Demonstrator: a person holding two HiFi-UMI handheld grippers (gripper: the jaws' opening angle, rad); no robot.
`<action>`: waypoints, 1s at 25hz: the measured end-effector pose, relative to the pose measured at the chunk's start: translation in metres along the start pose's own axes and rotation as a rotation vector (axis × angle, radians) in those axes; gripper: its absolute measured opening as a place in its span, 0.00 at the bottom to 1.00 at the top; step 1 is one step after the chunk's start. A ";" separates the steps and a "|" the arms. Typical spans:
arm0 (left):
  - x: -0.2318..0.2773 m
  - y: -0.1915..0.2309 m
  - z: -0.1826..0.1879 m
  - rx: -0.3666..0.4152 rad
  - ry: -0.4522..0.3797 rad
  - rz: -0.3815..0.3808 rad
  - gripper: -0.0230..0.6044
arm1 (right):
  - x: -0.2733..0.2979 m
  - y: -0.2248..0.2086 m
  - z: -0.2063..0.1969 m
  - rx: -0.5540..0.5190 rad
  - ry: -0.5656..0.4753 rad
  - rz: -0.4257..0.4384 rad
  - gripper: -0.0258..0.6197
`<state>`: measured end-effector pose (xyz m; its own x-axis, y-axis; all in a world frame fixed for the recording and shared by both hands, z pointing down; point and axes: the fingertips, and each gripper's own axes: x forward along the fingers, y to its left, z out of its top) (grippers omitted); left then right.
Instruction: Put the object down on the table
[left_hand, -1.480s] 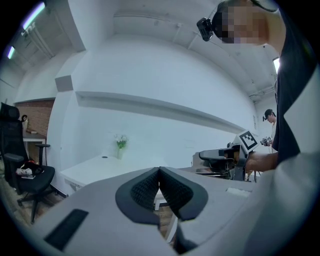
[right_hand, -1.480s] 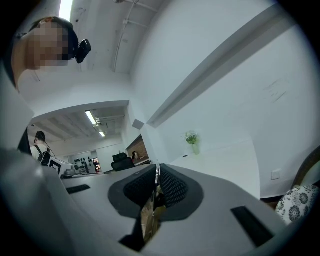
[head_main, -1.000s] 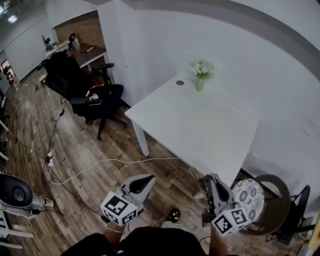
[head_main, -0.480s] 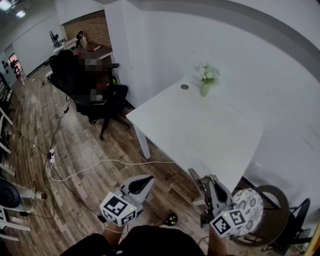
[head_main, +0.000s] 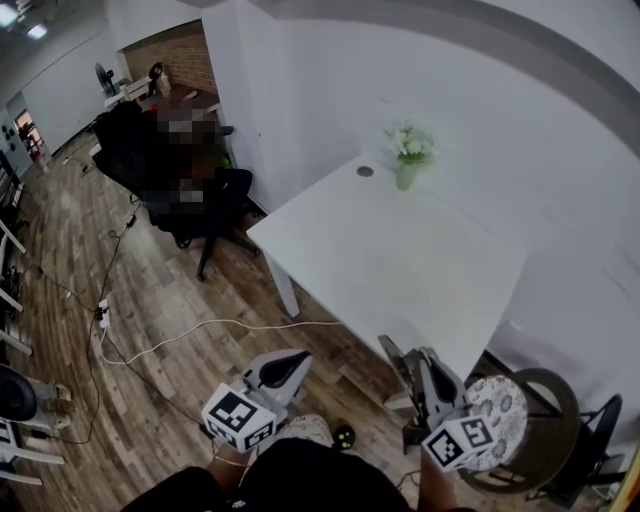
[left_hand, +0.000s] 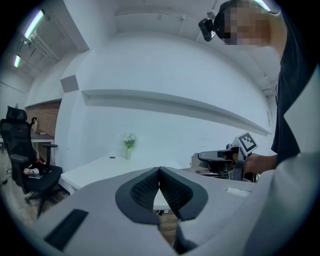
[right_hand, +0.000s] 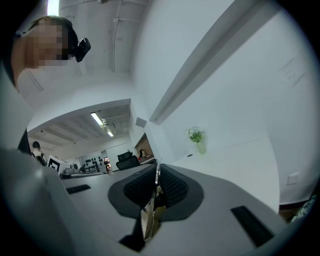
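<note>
Right hand-held gripper (right_hand: 158, 175) clamped on thin flat object (right_hand: 150, 220) — likely light, slippery; edge pinch suits. Left hand-held gripper (left_hand: 159, 172) together, empty.

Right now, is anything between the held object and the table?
Nothing visible does. The right hand-held gripper holds a thin object short of the white table, whose near side is bare; the flower vase stands at its far corner.

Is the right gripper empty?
No, the right gripper is shut on a thin flat tan object that sticks out below its pads.
</note>
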<state>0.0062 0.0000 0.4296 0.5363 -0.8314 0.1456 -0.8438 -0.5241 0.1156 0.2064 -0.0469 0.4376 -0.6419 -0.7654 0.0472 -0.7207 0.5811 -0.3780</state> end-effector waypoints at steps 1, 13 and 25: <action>0.001 0.001 0.001 0.000 -0.002 0.000 0.03 | 0.001 0.000 0.001 -0.001 0.000 0.000 0.08; 0.062 0.037 0.016 -0.013 -0.026 -0.070 0.03 | 0.041 -0.029 0.017 -0.026 -0.009 -0.063 0.08; 0.144 0.092 0.040 -0.024 -0.022 -0.140 0.03 | 0.112 -0.072 0.044 -0.026 -0.008 -0.121 0.08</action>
<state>0.0050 -0.1755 0.4223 0.6477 -0.7547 0.1046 -0.7601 -0.6306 0.1567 0.1977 -0.1866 0.4297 -0.5475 -0.8326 0.0834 -0.7996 0.4912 -0.3455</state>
